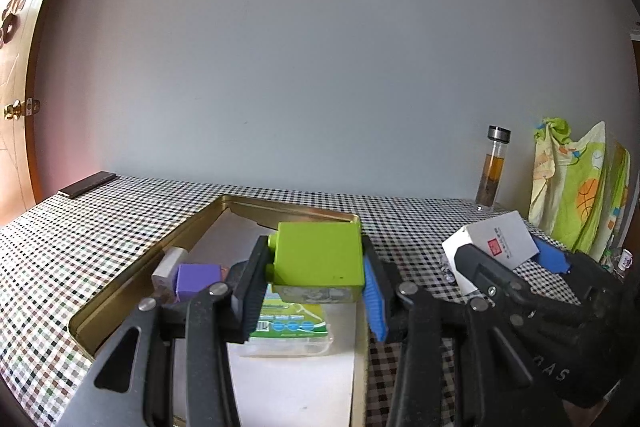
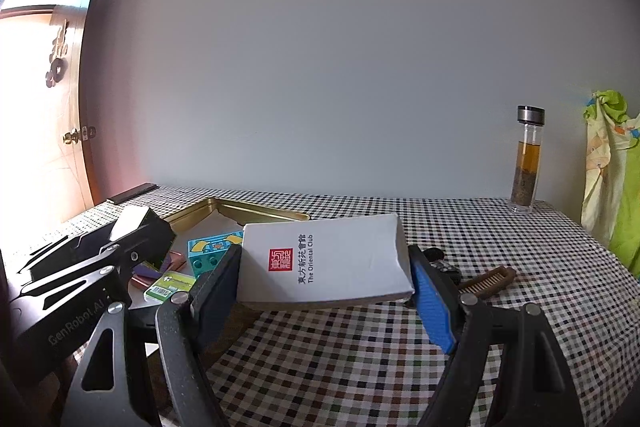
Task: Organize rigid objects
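My left gripper (image 1: pixel 314 249) is shut on a lime-green toy block (image 1: pixel 320 255) and holds it above a gold tin tray (image 1: pixel 192 223). In the tray lie a purple block (image 1: pixel 196 281), a white block (image 1: pixel 170 263) and a clear case with a green label (image 1: pixel 292 327). The right wrist view also shows a teal studded block (image 2: pixel 210 253) in the tray (image 2: pixel 256 211). My right gripper (image 2: pixel 325 257) is shut on a white card box with a red seal (image 2: pixel 340 259), held just above the checked cloth to the right of the tray. The left gripper's fingertips are hidden in the right wrist view.
A glass bottle of tea (image 2: pixel 528 159) stands at the back right by the wall. A brown comb (image 2: pixel 488 281) and a small dark object (image 2: pixel 440 265) lie right of the box. A yellow-green cloth (image 1: pixel 576 187) hangs at far right. A dark flat bar (image 1: pixel 86 185) lies at the back left corner.
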Demonstrator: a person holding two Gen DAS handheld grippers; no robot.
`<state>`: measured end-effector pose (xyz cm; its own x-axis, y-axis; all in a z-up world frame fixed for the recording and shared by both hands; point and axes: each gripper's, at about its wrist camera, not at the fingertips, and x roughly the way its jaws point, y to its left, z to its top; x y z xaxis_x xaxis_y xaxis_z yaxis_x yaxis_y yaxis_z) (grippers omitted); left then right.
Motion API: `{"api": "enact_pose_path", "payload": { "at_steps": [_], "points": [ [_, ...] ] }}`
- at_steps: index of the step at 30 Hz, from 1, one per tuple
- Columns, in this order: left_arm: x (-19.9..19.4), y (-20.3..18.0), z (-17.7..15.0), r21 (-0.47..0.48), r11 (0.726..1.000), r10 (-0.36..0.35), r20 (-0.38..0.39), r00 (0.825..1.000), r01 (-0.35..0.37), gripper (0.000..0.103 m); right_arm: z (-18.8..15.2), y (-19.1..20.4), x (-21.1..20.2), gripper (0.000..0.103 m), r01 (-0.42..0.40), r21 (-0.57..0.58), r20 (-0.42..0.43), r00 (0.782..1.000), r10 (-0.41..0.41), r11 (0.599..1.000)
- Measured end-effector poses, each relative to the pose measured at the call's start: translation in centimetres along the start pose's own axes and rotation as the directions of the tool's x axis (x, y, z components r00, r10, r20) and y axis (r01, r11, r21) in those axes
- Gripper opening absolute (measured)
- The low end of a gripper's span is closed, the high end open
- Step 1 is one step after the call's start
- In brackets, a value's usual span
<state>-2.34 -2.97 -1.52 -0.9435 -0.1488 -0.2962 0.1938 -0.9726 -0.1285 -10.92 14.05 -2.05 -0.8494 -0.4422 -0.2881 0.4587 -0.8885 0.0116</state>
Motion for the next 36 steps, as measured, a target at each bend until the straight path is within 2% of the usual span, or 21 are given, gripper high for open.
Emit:
{"api": "enact_pose_path", "payload": {
  "at_steps": [16, 21, 30, 36],
  "points": [
    [-0.7, 1.4, 0.2, -0.004, 1.0, 0.013, 0.002, 1.0, -0.013, 0.042, 0.0, 1.3, 0.4, 0.081, -0.034, -0.021, -0.007, 0.999, 0.034, 0.999],
    [-0.8, 2.7, 0.4, -0.007, 0.999, 0.044, -0.008, 0.999, -0.044, 0.042, 0.0, 1.5, 0.9, 0.081, -0.052, -0.02, -0.017, 0.999, 0.051, 0.998],
    [0.3, 5.7, 0.7, -0.012, 0.991, 0.128, -0.071, 0.989, -0.13, 0.042, 1.1, 3.0, 2.2, 0.081, -0.12, -0.035, -0.037, 0.992, 0.119, 0.992],
    [1.4, 6.7, 0.9, -0.013, 0.991, 0.132, -0.13, 0.983, -0.135, 0.042, 1.8, 5.3, 3.5, 0.081, -0.192, -0.062, -0.082, 0.979, 0.187, 0.979]
  ]
}}
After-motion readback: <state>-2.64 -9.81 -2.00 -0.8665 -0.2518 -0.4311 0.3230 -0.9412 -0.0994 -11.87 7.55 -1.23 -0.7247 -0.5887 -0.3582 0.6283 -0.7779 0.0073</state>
